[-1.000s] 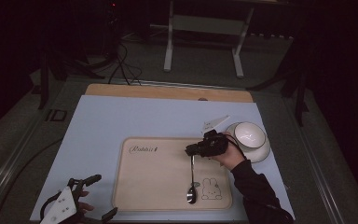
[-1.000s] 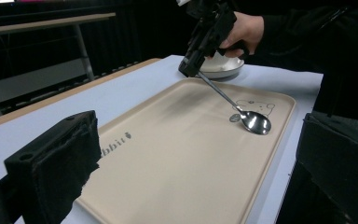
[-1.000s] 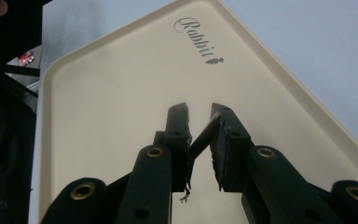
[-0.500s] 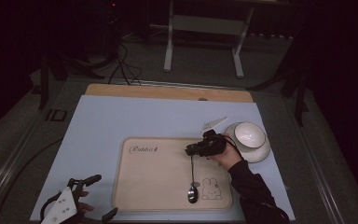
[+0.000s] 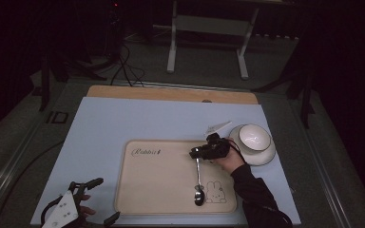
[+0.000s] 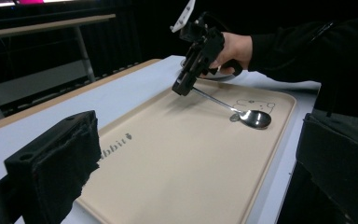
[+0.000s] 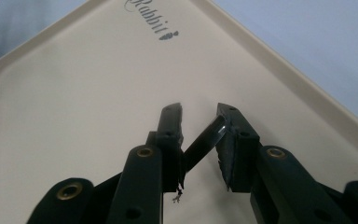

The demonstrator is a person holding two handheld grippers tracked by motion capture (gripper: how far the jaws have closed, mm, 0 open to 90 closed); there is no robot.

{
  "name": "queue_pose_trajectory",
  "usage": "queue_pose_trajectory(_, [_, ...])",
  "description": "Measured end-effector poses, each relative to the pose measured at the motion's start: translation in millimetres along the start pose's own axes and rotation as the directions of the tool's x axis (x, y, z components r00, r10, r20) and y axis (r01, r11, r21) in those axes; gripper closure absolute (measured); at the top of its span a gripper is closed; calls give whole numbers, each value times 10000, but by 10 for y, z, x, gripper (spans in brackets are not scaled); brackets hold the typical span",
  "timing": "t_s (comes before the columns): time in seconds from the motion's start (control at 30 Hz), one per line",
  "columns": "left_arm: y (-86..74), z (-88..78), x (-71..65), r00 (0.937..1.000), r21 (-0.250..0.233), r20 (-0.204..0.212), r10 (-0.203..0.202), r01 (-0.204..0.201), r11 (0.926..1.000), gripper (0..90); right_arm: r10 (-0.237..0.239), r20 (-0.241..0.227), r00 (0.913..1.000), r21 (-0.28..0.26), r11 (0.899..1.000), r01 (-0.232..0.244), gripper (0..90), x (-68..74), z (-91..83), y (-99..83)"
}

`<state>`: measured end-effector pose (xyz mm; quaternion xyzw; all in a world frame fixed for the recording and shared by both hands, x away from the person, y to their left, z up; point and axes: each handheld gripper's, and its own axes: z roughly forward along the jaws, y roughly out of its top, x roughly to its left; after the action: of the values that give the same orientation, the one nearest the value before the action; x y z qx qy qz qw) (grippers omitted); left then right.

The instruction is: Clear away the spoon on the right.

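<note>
Dark floor and the legs of a stand fill the background behind a pale blue tabletop (image 5: pixel 123 123) with a wooden strip along its far edge. Near the front edge, toward the right corner, lies a cream tray (image 5: pixel 161 185) printed with the word "Rabbit" and a small rabbit drawing. A metal spoon (image 5: pixel 199 183) lies on the right part of that tray, its bowl resting toward the front edge beside the rabbit and its handle pointing toward the far edge. The right claw (image 5: pixel 196 152) stands at the handle's far tip, tilted down at it, held by a hand in a dark sleeve. In the right gripper view the end of the handle (image 7: pixel 207 137) sits slanted between the two jaws, which have just been opening; the handle's tip lies against the inner face of one jaw, while a gap shows beside the other, so the claw is released rather than clenched on it. The left gripper view shows the spoon's bowl down on the tray. Just beyond the tray's right side a white bowl (image 5: pixel 254 137) sits on a saucer. The left claw (image 5: pixel 100 199) rests by the front left corner of the tabletop, its jaws wide apart and holding nothing.
</note>
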<state>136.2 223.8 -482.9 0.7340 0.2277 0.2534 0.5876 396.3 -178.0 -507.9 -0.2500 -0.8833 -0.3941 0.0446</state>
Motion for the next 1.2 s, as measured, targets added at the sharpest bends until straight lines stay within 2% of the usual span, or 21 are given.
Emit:
queue_pose_trajectory(0.23, [0, 1, 0, 10000, -2, 28, -22, 22, 10000, 0, 200, 206, 9996, -33, 9998, -199, 696, -40, 29, -47])
queue_pose_trajectory(0.53, [-1, 4, 0, 10000, 50, 77, -16, 15, 10000, 0, 482, 696, 9964, 16, 9988, -484, 651, -106, 41, -108])
queue_pose_trajectory(0.87, [-1, 3, 3, 10000, 74, 82, -48, 47, 10000, 0, 501, 878, 9949, 203, 9984, -521, 593, -118, 89, -105])
queue_pose_trajectory(1.2, [-2, 5, 6, 9999, 106, 71, -73, 72, 9999, 0, 659, 1029, 9925, 143, 9976, -677, 530, -137, 72, -87])
